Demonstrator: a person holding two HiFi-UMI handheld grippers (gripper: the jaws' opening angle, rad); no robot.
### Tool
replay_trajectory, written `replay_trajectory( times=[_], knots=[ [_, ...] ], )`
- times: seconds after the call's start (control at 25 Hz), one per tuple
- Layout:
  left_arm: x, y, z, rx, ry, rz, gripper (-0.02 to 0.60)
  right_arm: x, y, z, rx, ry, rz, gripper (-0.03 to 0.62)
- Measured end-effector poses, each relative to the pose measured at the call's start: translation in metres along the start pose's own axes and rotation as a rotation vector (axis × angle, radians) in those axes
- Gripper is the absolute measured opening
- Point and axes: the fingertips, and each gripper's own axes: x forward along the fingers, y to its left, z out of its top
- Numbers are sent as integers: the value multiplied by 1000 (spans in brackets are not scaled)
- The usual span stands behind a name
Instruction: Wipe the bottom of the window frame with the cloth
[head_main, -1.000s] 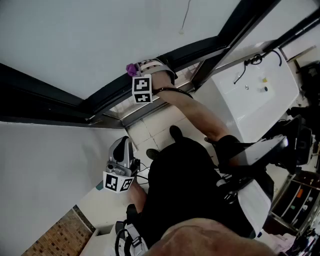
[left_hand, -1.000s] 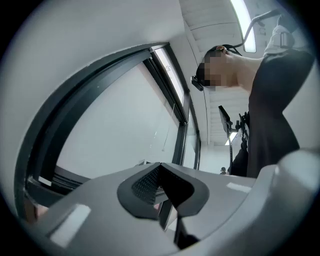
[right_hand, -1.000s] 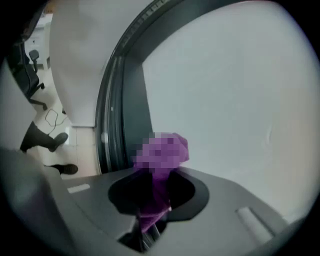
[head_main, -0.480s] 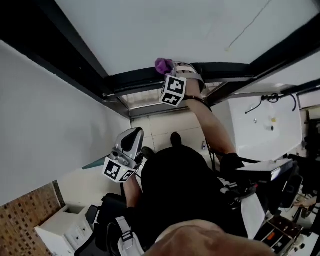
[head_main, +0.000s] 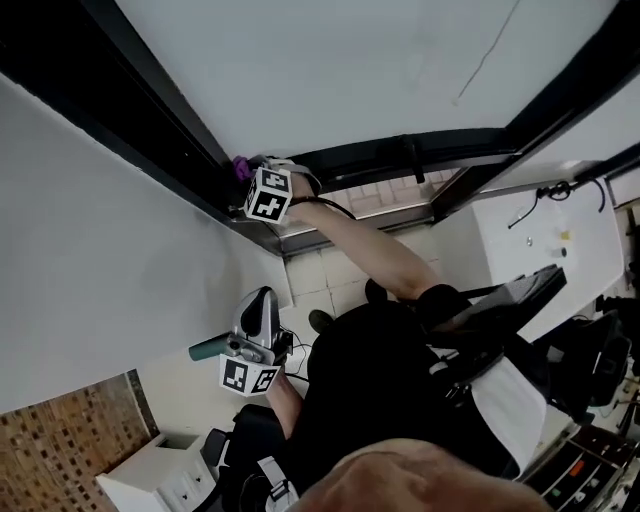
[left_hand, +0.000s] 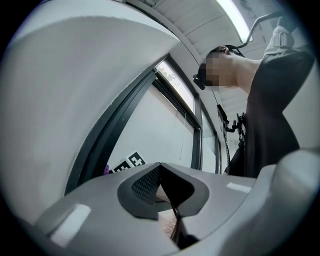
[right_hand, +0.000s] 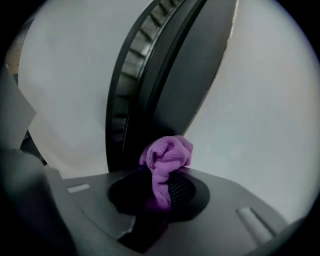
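In the head view the black window frame (head_main: 400, 155) runs across the top, and its left upright (head_main: 150, 100) meets it at a corner. My right gripper (head_main: 246, 176) is at that corner, shut on a purple cloth (head_main: 241, 168) that presses against the frame. The right gripper view shows the bunched cloth (right_hand: 167, 157) clamped in the right gripper (right_hand: 161, 187), with the dark frame (right_hand: 165, 75) just ahead of it. My left gripper (head_main: 258, 302) hangs lower, in front of the person's body, away from the window. In its own view the left gripper (left_hand: 162, 175) is shut with nothing in it.
A tiled floor (head_main: 330, 270) lies below the frame. A white cabinet (head_main: 545, 225) with cables stands at the right. White wall (head_main: 90, 250) fills the left, with a brick-patterned surface (head_main: 70, 450) and a white drawer unit (head_main: 160, 480) at the bottom left.
My right gripper has slid the cloth leftward along the bottom of the frame to the left corner. The left gripper has dropped slightly. The head view has swung.
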Motion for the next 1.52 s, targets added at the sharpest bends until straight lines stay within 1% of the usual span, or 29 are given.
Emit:
replay_trajectory(
  times=[0.12, 0.24, 0.32, 0.4, 0.52, 0.56, 0.6, 0.72, 0.8, 0.88, 0.96, 1.0, 1.04, 1.08, 1.12, 1.16, 1.28, 1.4, 1.44, 1.52],
  knots=[
    [0, 4, -4, -6, 7, 2, 0, -2, 1, -6, -102, 37, -7, 71],
    [11, -1, -10, -13, 12, -33, 0, -17, -11, -36, -234, 143, -58, 69],
    [21, -4, -15, -16, 20, -64, 0, -37, -28, -71, -306, 235, -112, 69],
    [32, -9, -20, -26, 28, -99, 0, -66, -53, -116, -357, 347, -164, 69],
    [52, -21, -29, -47, 49, -154, 0, -121, -97, -189, -413, 553, -243, 69],
    [58, -25, -32, -52, 56, -173, 0, -137, -109, -209, -426, 610, -267, 69],
    [62, -30, -34, -56, 60, -191, 0, -148, -117, -222, -429, 639, -287, 69],
    [74, -42, -36, -57, 64, -230, 0, -154, -120, -228, -444, 662, -313, 67],
    [78, -49, -34, -54, 56, -242, 0, -151, -119, -229, -431, 662, -305, 67],
    [79, -52, -32, -49, 45, -240, 0, -154, -115, -225, -356, 588, -274, 69],
    [77, -51, -29, -49, 37, -229, 0, -175, -112, -209, -234, 451, -268, 71],
    [76, -48, -27, -50, 31, -226, 0, -195, -117, -197, -177, 384, -296, 72],
    [78, -45, -25, -51, 26, -228, 0, -217, -126, -185, -138, 338, -338, 71],
    [80, -43, -24, -50, 23, -233, 0, -239, -137, -178, -121, 324, -372, 72],
    [83, -42, -23, -49, 23, -241, 0, -255, -146, -176, -126, 342, -384, 72],
    [85, -43, -24, -46, 25, -249, 0, -264, -152, -178, -148, 381, -375, 72],
    [88, -54, -29, -48, 25, -268, 0, -268, -153, -193, -220, 479, -304, 72],
    [88, -61, -34, -64, 24, -277, 0, -251, -144, -202, -288, 524, -250, 72],
    [88, -62, -36, -70, 25, -276, 0, -239, -143, -207, -329, 554, -236, 72],
    [85, -62, -39, -79, 24, -270, 0, -211, -143, -225, -439, 656, -211, 72]
  ],
)
